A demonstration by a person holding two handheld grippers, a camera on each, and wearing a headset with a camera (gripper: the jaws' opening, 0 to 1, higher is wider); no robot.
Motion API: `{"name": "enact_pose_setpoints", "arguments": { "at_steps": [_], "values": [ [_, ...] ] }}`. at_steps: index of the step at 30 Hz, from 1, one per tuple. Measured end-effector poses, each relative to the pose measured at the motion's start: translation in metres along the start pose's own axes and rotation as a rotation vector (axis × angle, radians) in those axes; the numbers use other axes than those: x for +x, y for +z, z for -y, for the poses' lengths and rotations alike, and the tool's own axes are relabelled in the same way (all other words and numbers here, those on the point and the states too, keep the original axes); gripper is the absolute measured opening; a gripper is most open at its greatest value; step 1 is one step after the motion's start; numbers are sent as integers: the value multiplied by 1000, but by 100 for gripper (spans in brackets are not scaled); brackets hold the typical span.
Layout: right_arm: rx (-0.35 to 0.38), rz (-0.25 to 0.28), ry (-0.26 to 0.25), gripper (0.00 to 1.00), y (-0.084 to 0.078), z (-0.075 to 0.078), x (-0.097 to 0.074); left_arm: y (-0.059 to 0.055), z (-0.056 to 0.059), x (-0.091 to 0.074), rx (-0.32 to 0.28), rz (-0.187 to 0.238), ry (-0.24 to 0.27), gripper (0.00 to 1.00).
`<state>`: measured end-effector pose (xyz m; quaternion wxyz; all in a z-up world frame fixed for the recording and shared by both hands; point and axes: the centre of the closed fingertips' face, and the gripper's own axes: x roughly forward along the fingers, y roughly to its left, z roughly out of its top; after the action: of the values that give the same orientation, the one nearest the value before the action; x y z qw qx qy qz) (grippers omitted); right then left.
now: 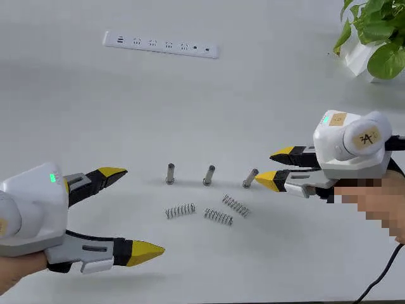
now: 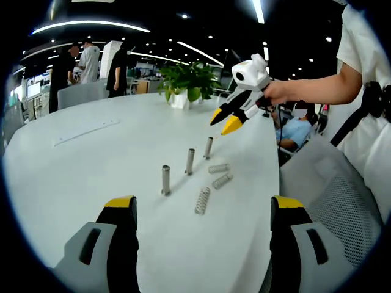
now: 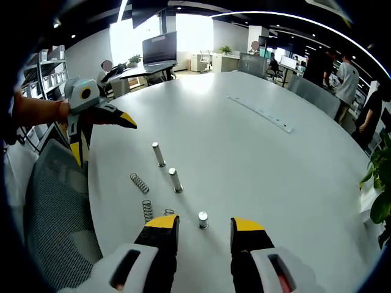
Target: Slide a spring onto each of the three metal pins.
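Note:
Three short metal pins (image 1: 170,173) (image 1: 209,175) (image 1: 250,178) stand in a row on the white table (image 1: 95,114). The rightmost one leans a little. Three loose springs (image 1: 180,210) (image 1: 218,217) (image 1: 235,205) lie just in front of them. My left gripper (image 1: 134,211) hovers at the lower left, wide open and empty, pointing at the row (image 2: 190,161) and the springs (image 2: 202,200). My right gripper (image 1: 273,166) is open, its tips just right of the rightmost pin (image 3: 202,220), which sits right ahead of the gap between the jaws.
A white power strip (image 1: 160,44) lies at the far side of the table. A potted plant (image 1: 376,35) stands at the back right. A grey mesh chair (image 2: 342,201) is beside the table's edge, and people stand in the office behind.

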<state>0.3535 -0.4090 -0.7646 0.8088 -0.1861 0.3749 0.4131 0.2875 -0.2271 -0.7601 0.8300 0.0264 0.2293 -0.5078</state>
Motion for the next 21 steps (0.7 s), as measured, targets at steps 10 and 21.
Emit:
{"name": "enact_pose_setpoints", "arguments": {
  "at_steps": [10, 21],
  "values": [
    [32, 31, -8, 36, -11, -5, -15, 1, 2, -3, 15, -11, 4, 88],
    [52, 55, -10, 44, -26, -5, -29, 2, 5, -3, 24, -21, 9, 88]
  ]
}}
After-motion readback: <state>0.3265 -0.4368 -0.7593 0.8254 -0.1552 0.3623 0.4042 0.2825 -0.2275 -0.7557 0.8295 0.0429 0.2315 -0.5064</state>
